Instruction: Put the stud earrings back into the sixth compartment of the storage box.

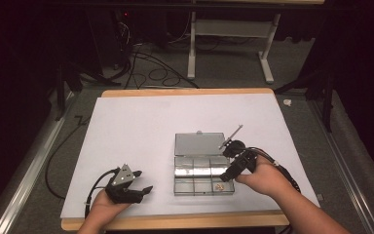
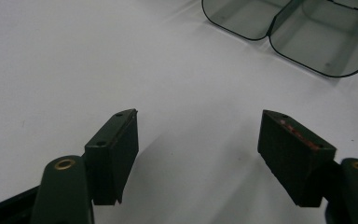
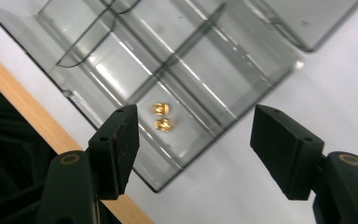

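The right gripper view showed two small brass fittings [image 3: 162, 116], side by side in a near-corner compartment of the clear compartment box [image 3: 121, 60]; the high view [image 1: 219, 185] left them a speck. The box's long axis paralleled the table's [image 1: 126, 117] front edge, lid [image 1: 199, 144] open rearward. The right gripper [image 1: 229, 174] stood wide apart and empty above the box; the left gripper [image 1: 141, 181] too.

1. The right claw [image 3: 193, 140] stands wide apart, nothing between its jaws.
2. Below it lies a clear compartment box [image 3: 242, 79] on the white worktop [image 3: 335, 93].
3. Two small gold pieces [image 3: 161, 116] lie just beside each other in one corner compartment.
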